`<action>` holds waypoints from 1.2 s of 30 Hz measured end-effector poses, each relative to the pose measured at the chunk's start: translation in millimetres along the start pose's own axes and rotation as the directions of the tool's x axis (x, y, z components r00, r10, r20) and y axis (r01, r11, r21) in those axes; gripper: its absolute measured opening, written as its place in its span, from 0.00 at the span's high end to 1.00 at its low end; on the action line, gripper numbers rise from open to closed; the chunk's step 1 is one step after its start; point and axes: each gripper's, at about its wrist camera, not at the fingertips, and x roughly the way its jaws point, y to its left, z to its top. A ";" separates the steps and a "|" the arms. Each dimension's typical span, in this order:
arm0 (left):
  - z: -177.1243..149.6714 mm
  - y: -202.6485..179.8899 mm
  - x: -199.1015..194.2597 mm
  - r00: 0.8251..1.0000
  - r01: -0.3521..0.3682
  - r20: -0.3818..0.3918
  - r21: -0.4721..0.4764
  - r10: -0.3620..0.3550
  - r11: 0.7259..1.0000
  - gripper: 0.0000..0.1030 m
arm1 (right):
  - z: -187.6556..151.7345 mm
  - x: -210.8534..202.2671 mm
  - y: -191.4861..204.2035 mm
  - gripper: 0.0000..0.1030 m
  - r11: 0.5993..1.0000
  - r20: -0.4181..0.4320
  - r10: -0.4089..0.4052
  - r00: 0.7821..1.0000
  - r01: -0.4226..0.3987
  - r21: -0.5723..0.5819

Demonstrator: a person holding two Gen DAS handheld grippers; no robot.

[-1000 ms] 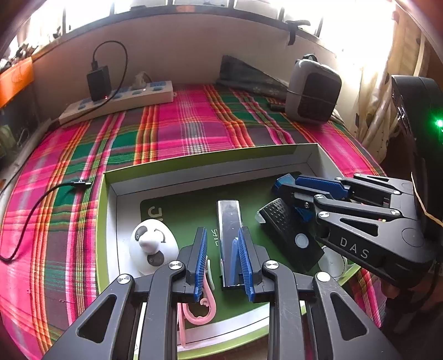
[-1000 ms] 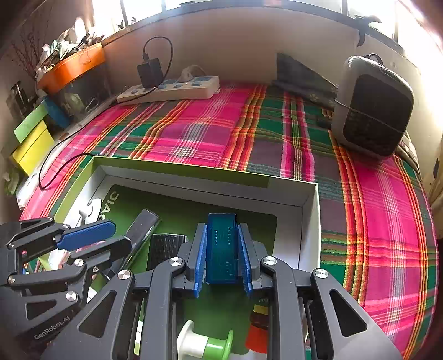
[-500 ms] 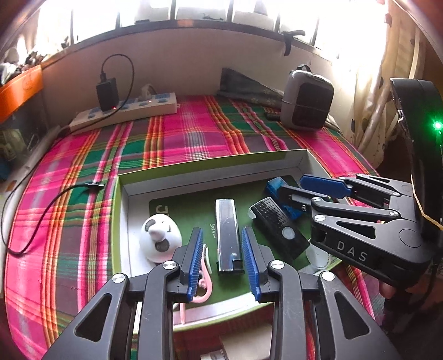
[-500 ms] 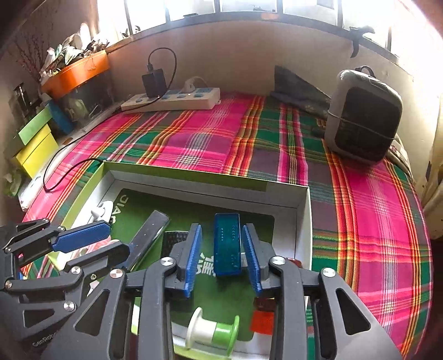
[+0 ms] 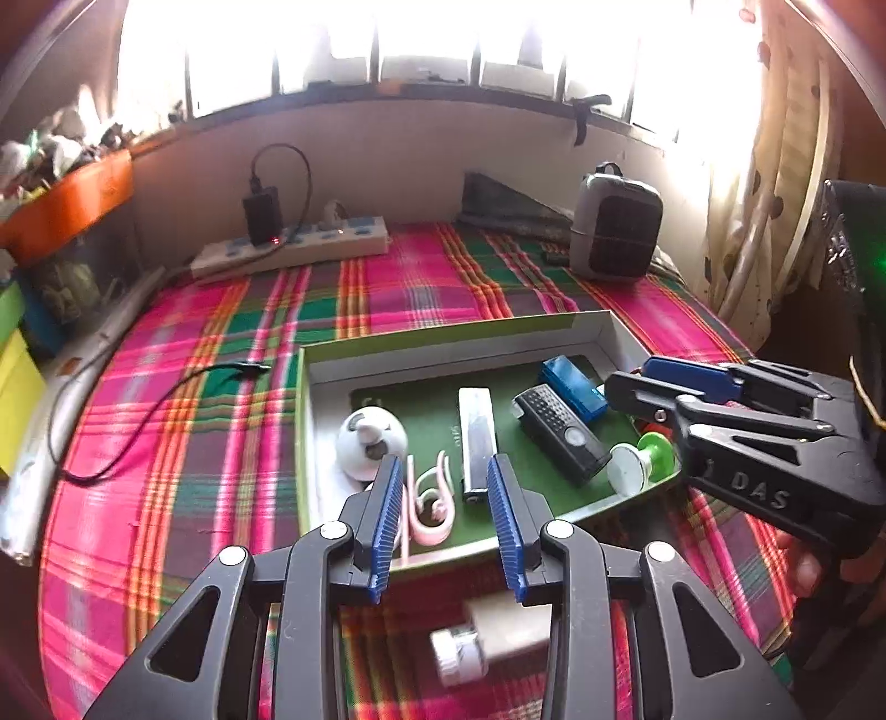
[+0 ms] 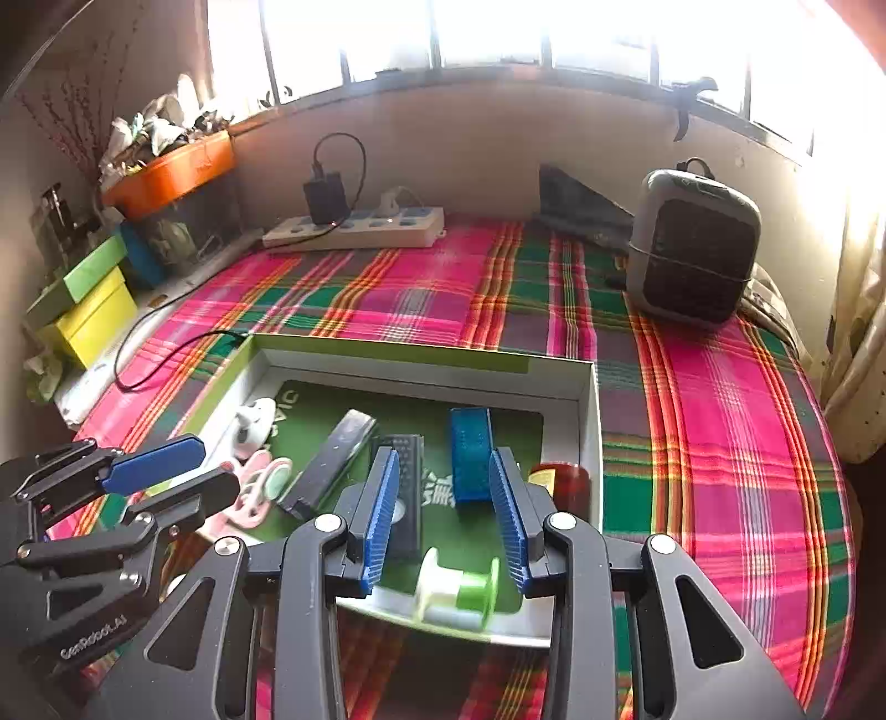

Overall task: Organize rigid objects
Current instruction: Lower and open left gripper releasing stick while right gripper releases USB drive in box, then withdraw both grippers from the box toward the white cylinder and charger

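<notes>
Above the tray [image 5: 310, 421], both grippers (left [image 5: 446, 520], right [image 6: 443, 520]) have just opened and grip nothing; bar [image 5: 477, 437] and blue box [image 6: 470, 451] lie inside. Careless retreat could clip the spool [image 6: 457, 590] near the rim, rolling it out.

Sunlit window [image 6: 498, 33]; beige wall [image 6: 487, 149]; plaid tablecloth [image 6: 720, 415].

We read "DAS" in pale letters on the black body of the right gripper [image 5: 631, 382], and "GenRobot.AI" on the left gripper [image 6: 183, 471]. White lettering on the green floor of the box [image 6: 588, 421] is partly covered, so unreadable.
</notes>
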 end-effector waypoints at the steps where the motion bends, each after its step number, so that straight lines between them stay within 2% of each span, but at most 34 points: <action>1: -2.3 1.5 -2.5 1.000 0.000 -0.001 -0.006 0.000 1.000 0.70 | -1.6 -3.7 1.6 0.65 1.000 0.006 0.002 1.000 -0.002 0.001; 13: -24.9 8.9 -17.0 1.000 -0.031 0.004 0.002 0.031 1.000 0.68 | -26.4 -29.3 19.2 0.65 1.000 0.034 0.024 0.999 -0.024 -0.002; 15: -29.0 13.9 -19.2 1.000 -0.013 0.000 -0.016 0.013 1.000 0.68 | -31.0 -29.3 22.1 0.65 1.000 0.025 0.025 0.999 -0.024 -0.005; 26: -52.9 58.4 -20.0 0.999 -0.015 -0.032 -0.152 0.010 0.988 0.66 | -51.9 -35.6 41.8 0.65 0.997 0.008 0.062 0.998 -0.061 -0.040; 27: -54.6 60.2 -19.4 0.999 -0.014 -0.033 -0.157 0.008 0.987 0.66 | -53.4 -34.7 43.7 0.64 0.997 0.003 0.066 0.998 -0.066 -0.036; 30: -56.6 62.0 -19.6 0.999 0.004 -0.032 -0.167 -0.010 0.986 0.66 | -57.9 -30.7 51.2 0.49 0.994 -0.012 0.097 0.995 -0.097 -0.039; 34: -58.2 60.4 -21.1 0.998 0.045 -0.028 -0.164 -0.051 0.985 0.65 | -63.1 -26.6 64.0 0.49 0.992 -0.029 0.108 0.994 -0.110 -0.066; 36: -58.9 56.0 -21.4 0.996 0.080 -0.029 -0.155 -0.086 0.985 0.61 | -65.3 -25.4 69.0 0.49 0.991 -0.038 0.105 0.994 -0.107 -0.080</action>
